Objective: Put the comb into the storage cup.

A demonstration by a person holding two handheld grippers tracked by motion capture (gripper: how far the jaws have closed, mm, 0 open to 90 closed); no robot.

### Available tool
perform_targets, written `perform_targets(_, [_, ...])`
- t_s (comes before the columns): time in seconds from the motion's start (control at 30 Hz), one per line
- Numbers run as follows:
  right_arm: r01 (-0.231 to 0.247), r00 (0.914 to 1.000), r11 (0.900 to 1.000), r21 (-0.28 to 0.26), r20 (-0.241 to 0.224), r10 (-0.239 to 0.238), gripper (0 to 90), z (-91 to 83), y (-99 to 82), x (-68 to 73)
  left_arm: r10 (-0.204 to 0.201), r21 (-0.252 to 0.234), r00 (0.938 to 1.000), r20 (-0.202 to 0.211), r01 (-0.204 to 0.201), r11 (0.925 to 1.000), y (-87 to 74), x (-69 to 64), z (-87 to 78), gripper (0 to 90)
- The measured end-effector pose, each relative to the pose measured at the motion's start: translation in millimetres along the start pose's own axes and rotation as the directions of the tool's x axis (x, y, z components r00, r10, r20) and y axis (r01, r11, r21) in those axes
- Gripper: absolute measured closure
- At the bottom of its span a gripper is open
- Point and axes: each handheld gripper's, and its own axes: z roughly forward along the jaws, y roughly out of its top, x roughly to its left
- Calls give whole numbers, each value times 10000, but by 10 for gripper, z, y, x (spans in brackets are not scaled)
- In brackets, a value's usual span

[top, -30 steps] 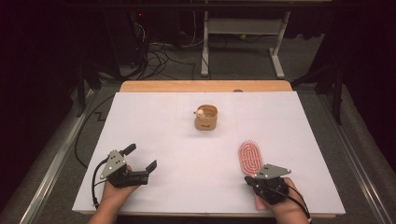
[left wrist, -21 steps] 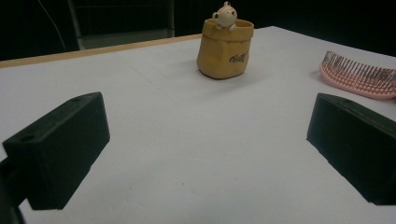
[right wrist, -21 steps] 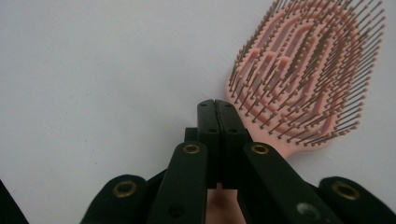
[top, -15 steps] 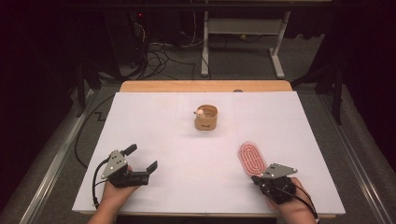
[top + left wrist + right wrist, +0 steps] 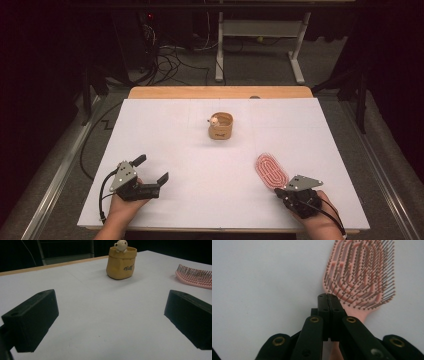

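Note:
A pink hairbrush [image 5: 271, 170] lies bristles-up on the white table top at the front right. My right gripper [image 5: 281, 191] sits at the brush's handle end. In the right gripper view its jaws are pressed together, shut [image 5: 328, 296], with nothing between them, and the hairbrush [image 5: 362, 272] handle runs under them. My left gripper [image 5: 152, 168] rests at the front left, open, with only bare table between its jaws [image 5: 110, 322]. A small tan pot [image 5: 220, 126] with a little figure on its rim stands in the middle; the left gripper view shows that pot [image 5: 121, 263] ahead and the hairbrush [image 5: 195, 277] to the right.
The white sheet [image 5: 180, 125] covers a wooden table whose far edge [image 5: 220, 92] is bare. Beyond it are dark floor, cables and a white desk frame [image 5: 260, 45]. Metal rails run along both sides of the table.
My right gripper has drifted slightly to the right at the brush's handle end. The brush, the pot and my left gripper have stayed put.

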Motion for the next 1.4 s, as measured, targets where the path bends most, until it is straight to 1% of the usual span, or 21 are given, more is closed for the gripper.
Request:
perform_targets(0.03, [0,10000,10000,0,0,0,900,0,0,0,0,0,10000,0,0,10000,0,0,0,0])
perform_targets(0.07, [-171,9988,9991,-382,-458,153,900,-24,8,2,-5,71,10000,28,5,10000,1,5,-1,0])
perform_targets(0.13, [-384,9973,9966,-725,-652,337,900,-58,14,-1,-25,108,10000,21,25,9999,1,6,0,0])
perform_targets(0.27, [-508,9981,9928,-1087,-403,466,900,-101,11,-11,-78,30,9999,-78,78,10000,2,20,-6,0])
perform_targets(0.33, [-775,9967,9864,-1450,-353,731,882,-125,-5,-44,-102,0,9999,-93,102,9999,2,25,-10,0])
perform_targets(0.43, [-1464,9891,9654,-2159,-141,1468,849,-173,-52,-137,-119,-96,9999,-50,119,9999,4,27,-13,0])
perform_targets(0.47, [-1464,9891,9654,-2159,-141,1468,849,-173,-52,-137,-119,-96,9999,-50,119,9999,4,27,-13,0])
perform_targets(0.5, [-1801,9828,9503,-2540,-68,1844,824,-201,-79,-184,-137,-83,9999,-30,137,9999,4,26,-10,0])
perform_targets(0.53, [-1801,9828,9503,-2540,-68,1844,824,-201,-79,-184,-147,-32,9999,-21,147,9999,3,25,-7,0])
perform_targets(0.57, [-2045,9765,9374,-2820,83,2155,779,-224,-104,-224,-153,23,9999,57,153,9999,4,26,-7,0])
perform_targets(0.6, [-2180,9727,9302,-2953,114,2316,763,-234,-117,-244,-179,-15,9998,105,179,9998,5,27,-9,0])
perform_targets(0.63, [-2180,9727,9302,-2953,114,2316,763,-234,-117,-244,-179,-15,9998,105,179,9998,5,27,-9,0])
perform_targets(0.73, [-2610,9601,9097,-3231,116,2795,661,-245,-156,-306,-285,-70,9995,164,286,9996,8,33,-14,0])
perform_targets(0.77, [-2610,9601,9097,-3231,116,2795,661,-245,-156,-306,-304,-36,9994,162,305,9995,7,36,-13,0])
perform_targets(0.83, [-2809,9534,9029,-3254,132,3014,558,-230,-178,-339,-364,-9,9992,179,364,9993,6,38,-11,0])
perform_targets(0.87, [-2809,9534,9029,-3254,132,3014,558,-230,-178,-339,-379,-8,9991,183,380,9993,7,38,-11,0])
perform_targets(1.0, [-2934,9457,8963,-3326,364,3231,438,-206,-201,-359,-397,-138,9987,309,402,9991,13,36,-21,0])
perform_targets(1.13, [-2957,9439,8947,-3348,417,3276,370,-198,-201,-359,-407,-94,9987,296,410,9991,12,36,-19,0])
perform_targets(1.17, [-2857,9460,8991,-3318,522,3199,325,-185,-199,-356,-403,-105,9988,276,406,9991,12,35,-19,0])
perform_targets(1.23, [-2843,9462,8992,-3325,542,3191,306,-180,-198,-354,-399,-104,9988,286,402,9991,12,35,-18,0])
perform_targets(1.4, [-2870,9435,8918,-3497,579,3263,192,-175,-201,-361,-409,-42,9987,304,410,9991,11,39,-17,0])
